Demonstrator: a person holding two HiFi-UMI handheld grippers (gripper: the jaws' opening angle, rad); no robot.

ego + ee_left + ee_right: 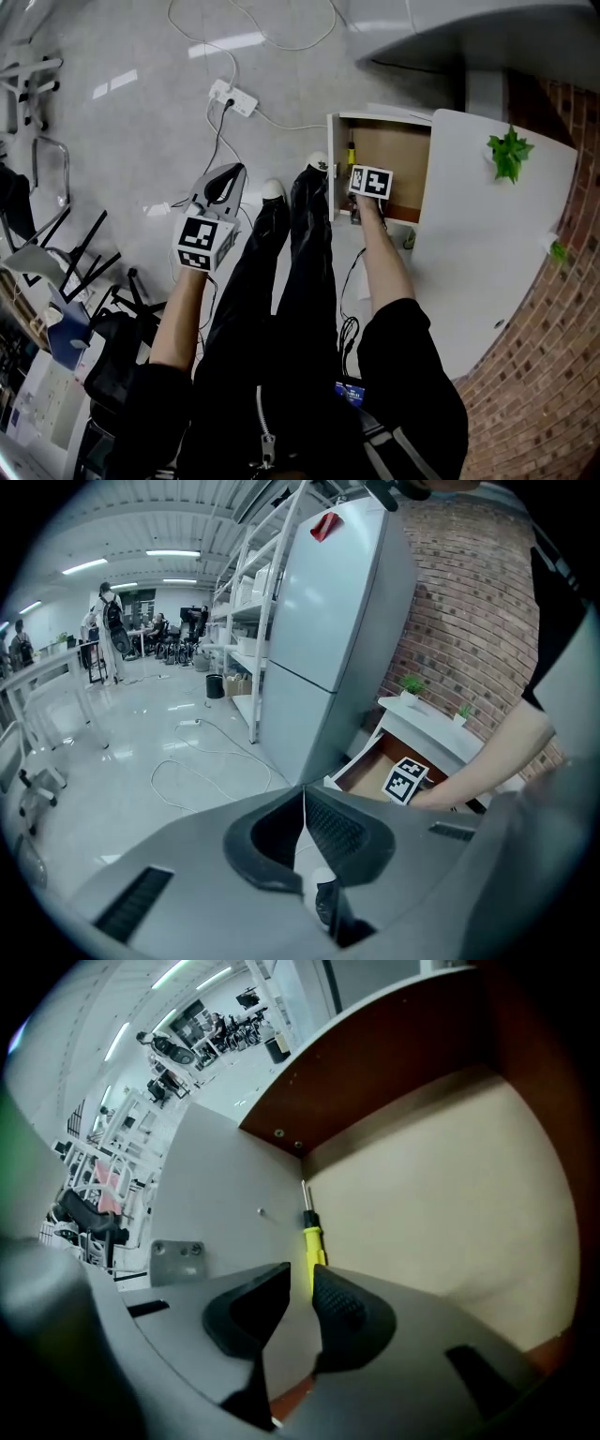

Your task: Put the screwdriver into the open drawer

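Screwdriver (pixel 310 1239), yellow handle with black collar and bare metal shaft, is inside the open drawer (pixel 441 1194). In the right gripper view it sits left of centre, along the seam where the pale side wall meets the beige drawer floor, with its shaft pointing toward the brown back panel at the top of the frame.

Right gripper (pixel 302 1277): jaws stand narrowly apart. The handle's lower end runs just behind the tip of the right-hand jaw. A strip of wall shows between the handle and the other jaw, so no grip is evident. In the head view this gripper is over the drawer, right of centre in the upper half, its marker cube uppermost.

Left gripper (pixel 303 791): jaw tips meet in a thin line with nothing between them. In the head view it is left of centre, over the grey floor (pixel 141 112) and well apart from the drawer.

A white cabinet top (pixel 487 244) carrying a small green plant (pixel 509 152) adjoins the drawer on the right.
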